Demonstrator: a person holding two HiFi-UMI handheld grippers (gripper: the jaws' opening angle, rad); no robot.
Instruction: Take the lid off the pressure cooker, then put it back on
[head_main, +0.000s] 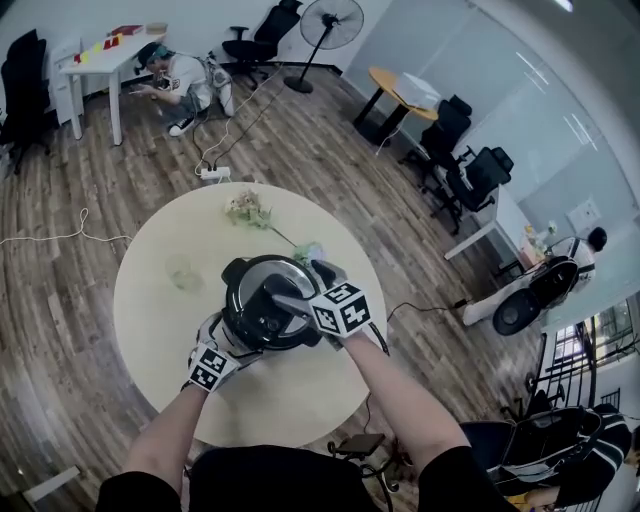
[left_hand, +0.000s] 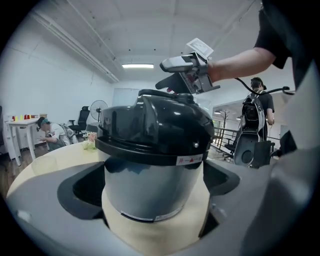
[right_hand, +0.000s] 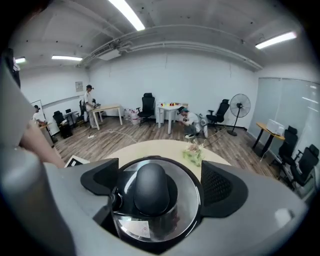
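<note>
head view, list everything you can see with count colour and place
round table: 1, beige, centre of view
pressure cooker: 1, silver with black lid on, middle of that table
flowers: 1 bunch, pale, table's far side
fan: 1, black, floor at back
white table: 1, back left
person: 1, crouching by white table
left hand-held gripper: 1, grey, open, jaws either side of cooker body
right hand-held gripper: 1, grey, open, jaws over lid
</note>
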